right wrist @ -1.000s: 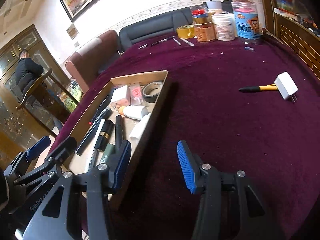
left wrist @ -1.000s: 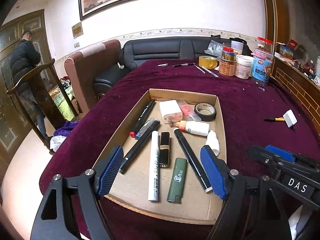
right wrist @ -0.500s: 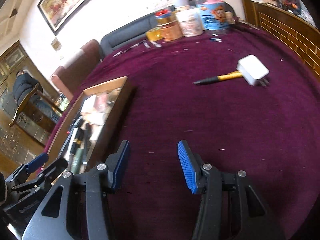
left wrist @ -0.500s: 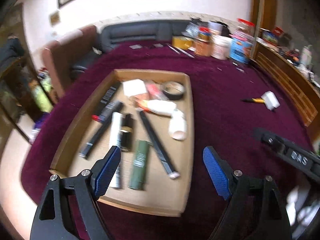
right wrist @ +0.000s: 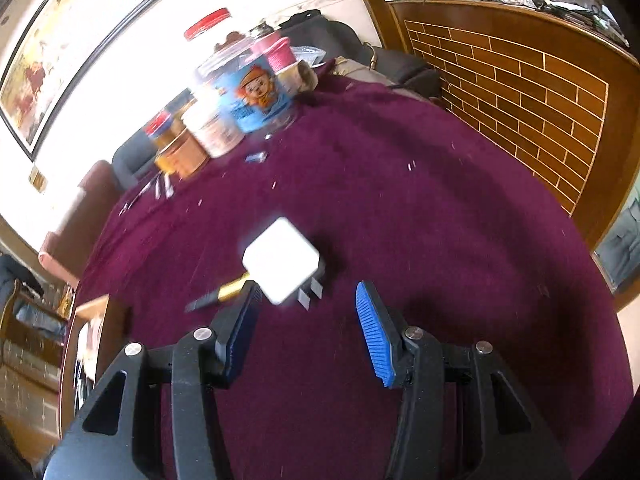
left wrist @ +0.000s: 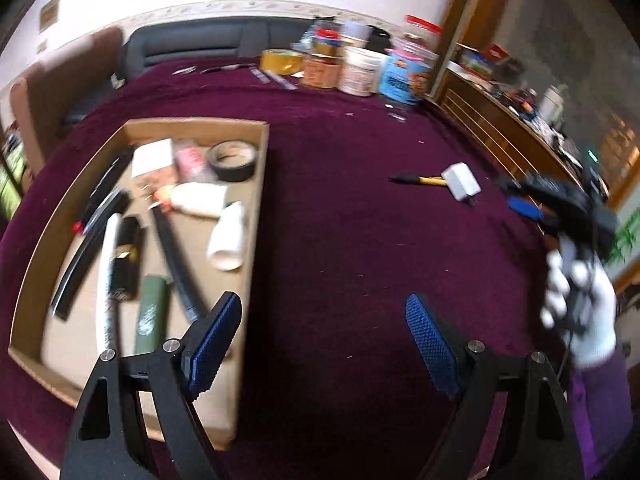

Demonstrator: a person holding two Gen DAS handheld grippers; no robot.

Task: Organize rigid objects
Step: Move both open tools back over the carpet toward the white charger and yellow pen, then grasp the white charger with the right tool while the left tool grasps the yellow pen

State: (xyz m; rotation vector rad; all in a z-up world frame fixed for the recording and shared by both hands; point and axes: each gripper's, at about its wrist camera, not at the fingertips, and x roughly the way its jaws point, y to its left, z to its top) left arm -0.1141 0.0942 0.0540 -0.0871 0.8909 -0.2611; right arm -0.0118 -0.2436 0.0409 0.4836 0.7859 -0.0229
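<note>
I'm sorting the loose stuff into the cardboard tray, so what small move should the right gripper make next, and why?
Probably ease the right gripper forward and down until its open jaws straddle the white plug adapter. The adapter lies on the purple cloth, outside the cardboard tray, just ahead of the fingertips and slightly toward the left finger. A yellow-and-black pen sits beside it, so centre on the adapter.

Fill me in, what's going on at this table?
A person with a handheld gripper in each hand is tidying small items into a cardboard tray on a purple tablecloth. The tray already holds pens, glue, a tape roll and more. The right gripper, jaws open and empty, is close to a white plug adapter lying out on the cloth against a yellow-and-black pen. The left gripper is open and empty too, by the tray's right edge.
</note>
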